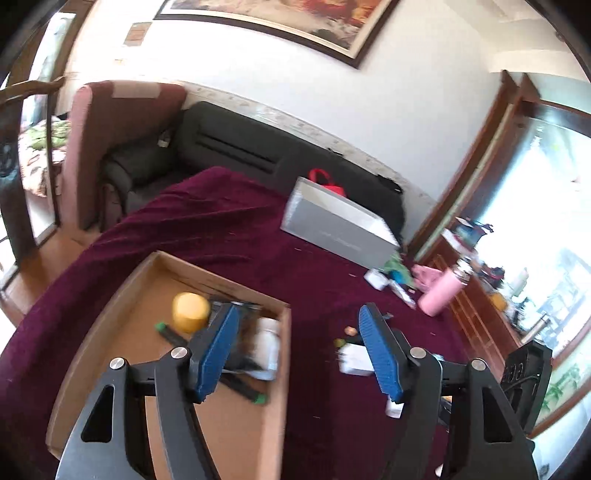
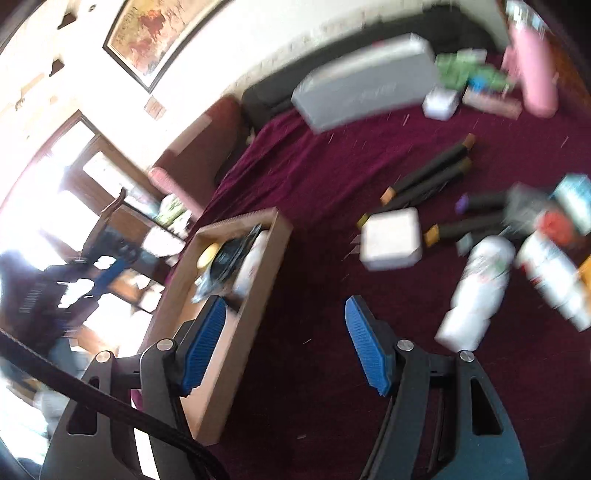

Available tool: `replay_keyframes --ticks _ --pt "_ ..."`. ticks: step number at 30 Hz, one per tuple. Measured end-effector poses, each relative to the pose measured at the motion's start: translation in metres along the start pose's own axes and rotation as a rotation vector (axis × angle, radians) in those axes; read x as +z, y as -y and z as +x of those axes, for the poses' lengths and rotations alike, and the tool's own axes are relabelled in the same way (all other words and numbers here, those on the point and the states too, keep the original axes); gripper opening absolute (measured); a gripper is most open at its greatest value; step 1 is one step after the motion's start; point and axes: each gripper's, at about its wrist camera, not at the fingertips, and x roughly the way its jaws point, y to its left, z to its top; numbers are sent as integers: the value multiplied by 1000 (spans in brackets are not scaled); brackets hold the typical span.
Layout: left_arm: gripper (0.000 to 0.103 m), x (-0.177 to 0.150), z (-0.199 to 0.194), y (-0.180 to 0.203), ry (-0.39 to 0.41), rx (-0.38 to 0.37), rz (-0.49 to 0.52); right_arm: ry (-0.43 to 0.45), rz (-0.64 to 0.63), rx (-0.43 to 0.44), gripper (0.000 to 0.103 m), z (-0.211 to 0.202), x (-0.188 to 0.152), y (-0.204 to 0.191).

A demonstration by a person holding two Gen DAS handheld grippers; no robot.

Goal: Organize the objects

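**Between picks, both grippers empty**

Left gripper (image 1: 295, 354) hangs over the near edge of the cardboard tray (image 1: 284, 369), fingers apart, nothing between them. Tray already holds a yellow cup (image 1: 190, 312), a white bottle (image 1: 267, 347) and dark markers. Right gripper (image 2: 284, 345) also spread and empty, aimed at the maroon cloth (image 2: 314, 166). Loose items remain: white box (image 2: 391, 243), markers (image 2: 432, 177), white bottles (image 2: 476, 288). Likely next: reach right, close on one, carry it to the tray.

Wall: framed painting (image 1: 295, 22)
Behind table: dark sofa (image 1: 229, 147), pink armchair (image 1: 110, 129)
Table cover: maroon cloth (image 1: 221, 229)
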Motion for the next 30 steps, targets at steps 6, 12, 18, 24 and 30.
replay_keyframes --ticks 6,12,18,24,30 --pt "62 -21 42 36 -112 -63 45 175 -75 -273 73 -65 -14 15" --pt "62 -53 94 74 -243 -13 161 203 60 -385 76 -104 -35 83" --pt "62 -65 139 91 -325 73 202 171 162 -353 76 -102 -41 128" --pt "62 -67 185 100 -338 120 153 154 164 -299 76 -90 -46 136" --pt "65 -80 218 113 -352 195 241 115 187 -262 76 -78 -51 147"
